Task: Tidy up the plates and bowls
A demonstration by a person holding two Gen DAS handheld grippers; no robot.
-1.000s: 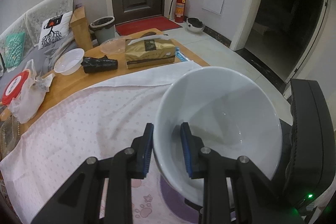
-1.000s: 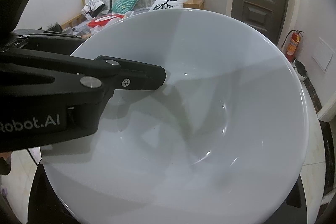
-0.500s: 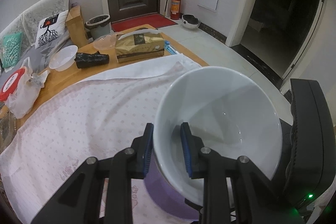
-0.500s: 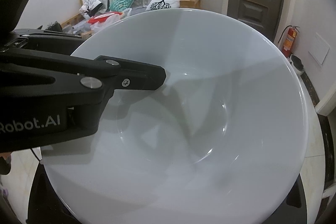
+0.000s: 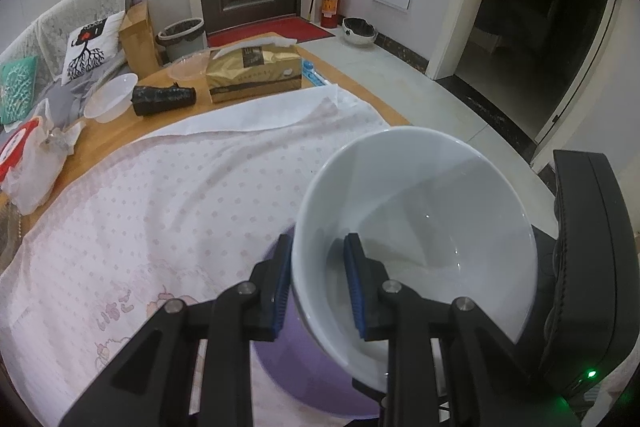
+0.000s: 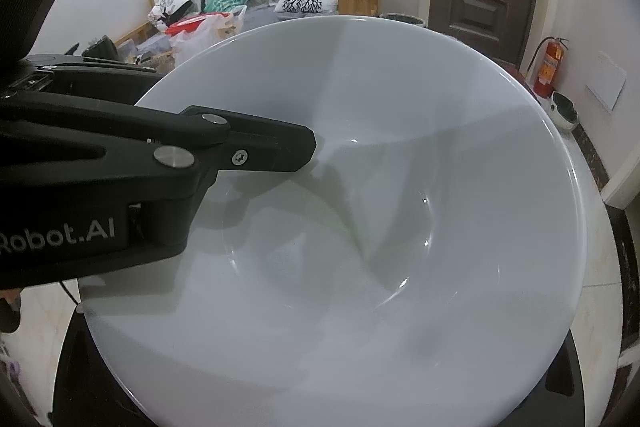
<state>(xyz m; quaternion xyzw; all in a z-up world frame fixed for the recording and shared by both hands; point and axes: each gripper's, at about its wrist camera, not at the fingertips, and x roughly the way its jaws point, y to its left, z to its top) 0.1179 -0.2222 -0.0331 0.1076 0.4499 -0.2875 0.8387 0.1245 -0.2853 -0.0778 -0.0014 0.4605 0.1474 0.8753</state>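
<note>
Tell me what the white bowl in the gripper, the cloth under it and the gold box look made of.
White bowl: probably glazed ceramic, glossy, with sharp highlights and a thick rim. Cloth: thin woven fabric, matte, wrinkled, pale pink dots. Gold box: looks like printed card with a slight sheen; tissue sticks out on top.

You've got one big white bowl (image 5: 416,223), glossy, deep, plain, empty inside. It's tilted, mouth facing up and toward the camera, held in the air above the near right part of the cloth-covered table. Its near left rim sits between blue pads, one outside the wall, one inside. A purple dish (image 5: 304,379) lies flat on the cloth right below it, mostly hidden. In the right wrist view the white bowl (image 6: 360,227) fills nearly everything.
</note>
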